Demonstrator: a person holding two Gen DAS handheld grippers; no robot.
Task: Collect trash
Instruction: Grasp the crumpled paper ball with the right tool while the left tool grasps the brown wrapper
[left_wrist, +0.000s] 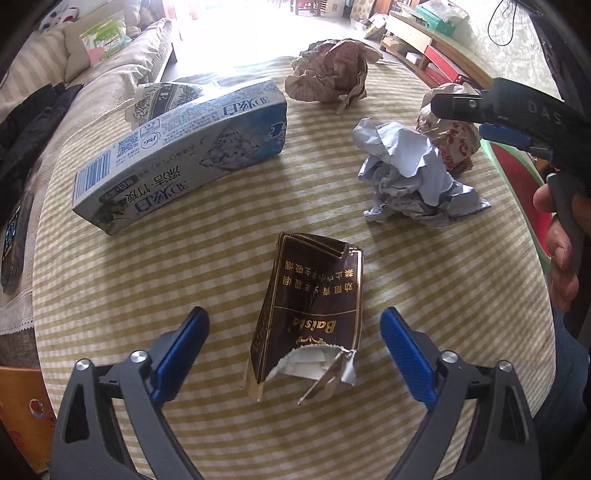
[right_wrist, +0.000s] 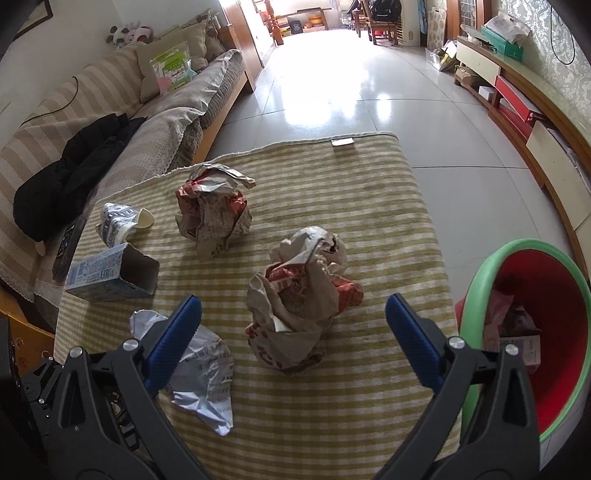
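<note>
I am lowering the left claw (left_wrist: 294, 325), spread wide, around the brown pack (left_wrist: 310, 317) lying on the worktop (left_wrist: 184, 273); next I am closing on it. The right claw (right_wrist: 293, 310) is also spread, aiming at the paper bag (right_wrist: 299, 295) near the bin (right_wrist: 480, 295).

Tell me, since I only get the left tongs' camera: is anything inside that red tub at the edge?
Observer: Yes. The right camera looks into the red bin; crumpled paper and a small box lie in it.
Operator: What are the other tongs over?
Observer: The right tongs are open, with the brown crumpled bag between them, not pressed.
Operator: Is the blue box sealed?
Observer: No. The far end of the blue box is open, and it looks empty.
</note>
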